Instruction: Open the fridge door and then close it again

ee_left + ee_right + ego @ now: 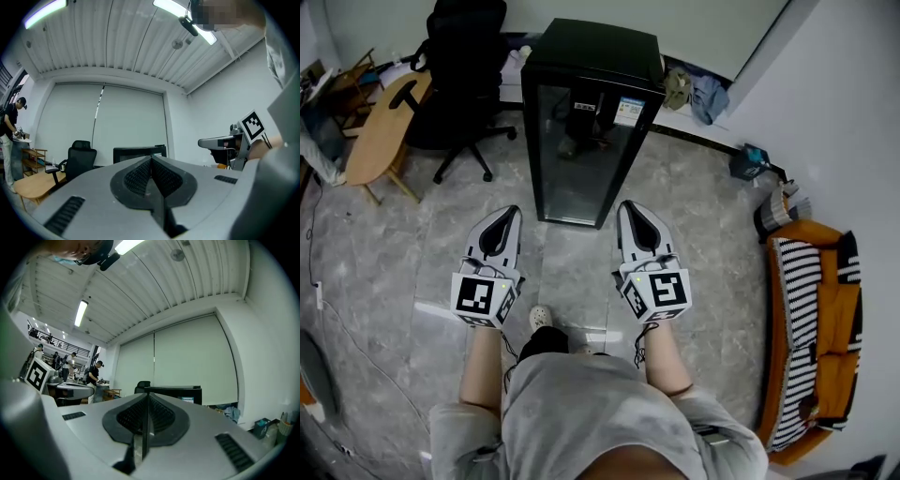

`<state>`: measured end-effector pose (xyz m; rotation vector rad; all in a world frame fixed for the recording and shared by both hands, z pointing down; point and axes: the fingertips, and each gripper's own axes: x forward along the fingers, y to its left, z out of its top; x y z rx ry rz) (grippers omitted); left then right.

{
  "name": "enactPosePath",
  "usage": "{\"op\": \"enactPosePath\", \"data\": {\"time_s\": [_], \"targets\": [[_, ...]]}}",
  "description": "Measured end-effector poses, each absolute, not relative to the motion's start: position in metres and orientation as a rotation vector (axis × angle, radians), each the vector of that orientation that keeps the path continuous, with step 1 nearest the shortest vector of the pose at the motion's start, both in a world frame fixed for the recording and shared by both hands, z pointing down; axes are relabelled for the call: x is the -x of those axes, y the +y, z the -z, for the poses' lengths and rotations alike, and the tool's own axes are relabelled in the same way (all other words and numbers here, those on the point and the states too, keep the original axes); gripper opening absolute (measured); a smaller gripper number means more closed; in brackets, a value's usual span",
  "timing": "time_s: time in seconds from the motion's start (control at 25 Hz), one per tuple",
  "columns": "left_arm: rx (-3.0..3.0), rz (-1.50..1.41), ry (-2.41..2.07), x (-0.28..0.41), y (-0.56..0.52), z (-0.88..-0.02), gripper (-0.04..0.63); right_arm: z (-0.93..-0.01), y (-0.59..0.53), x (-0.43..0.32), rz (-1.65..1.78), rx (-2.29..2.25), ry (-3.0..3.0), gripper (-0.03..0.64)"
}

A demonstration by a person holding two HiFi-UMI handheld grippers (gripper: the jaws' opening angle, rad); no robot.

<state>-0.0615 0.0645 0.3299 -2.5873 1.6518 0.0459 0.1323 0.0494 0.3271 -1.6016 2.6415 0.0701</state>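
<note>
Two sets of fingers (pixel 138 177) pressed together, empty: left gripper (pixel 507 214), right gripper (pixel 628 208), mid-frame. Fridge (pixel 592 49) upper centre, door (pixel 581 155) shut. Approach step, likely; next: reach door edge, pull.

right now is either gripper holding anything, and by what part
Nothing is held: the left gripper and right gripper are both shut and empty, short of the fridge.

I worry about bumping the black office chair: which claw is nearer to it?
Left. The left claw is by the fridge's left front corner, the chair beyond it; the right claw is by the fridge's right front corner, farther off.
</note>
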Motion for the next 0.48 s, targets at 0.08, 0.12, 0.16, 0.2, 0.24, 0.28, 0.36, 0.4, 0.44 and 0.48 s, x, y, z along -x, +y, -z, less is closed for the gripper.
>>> {"op": "enactPosePath", "data": {"time_s": [0.08,0.12,0.16,0.2,0.24,0.28,0.36,0.4,0.44,0.48], "targets": [[2.595,-0.045,1.632,0.070,0.047,-0.329,0.015,-0.325,0.035,-0.126,-0.068,1.618,2.623,0.025],[2.600,-0.045,1.623,0.075,0.039,-0.329,0.015,-0.325,0.028,-0.122,-0.070,1.627,2.614,0.025],[2.606,-0.047,1.613,0.079,0.030,-0.329,0.015,-0.325,0.020,-0.118,-0.074,1.637,2.608,0.025],[2.611,-0.049,1.603,0.082,0.022,-0.329,0.015,-0.325,0.014,-0.114,-0.077,1.646,2.602,0.025],[2.618,-0.050,1.592,0.086,0.014,-0.329,0.015,-0.326,0.007,-0.110,-0.079,1.655,2.597,0.025],[2.623,-0.049,1.580,0.089,0.007,-0.330,0.015,-0.326,0.001,-0.107,-0.081,1.665,2.591,0.025],[2.635,-0.044,1.560,0.096,-0.008,-0.330,0.015,-0.327,-0.011,-0.099,-0.081,1.683,2.579,0.025],[2.640,-0.043,1.551,0.100,-0.015,-0.331,0.015,-0.327,-0.017,-0.096,-0.080,1.693,2.572,0.025],[2.645,-0.042,1.542,0.104,-0.022,-0.331,0.015,-0.328,-0.022,-0.093,-0.079,1.702,2.565,0.025],[2.650,-0.042,1.532,0.107,-0.028,-0.331,0.015,-0.329,-0.027,-0.090,-0.078,1.712,2.559,0.025]]}}
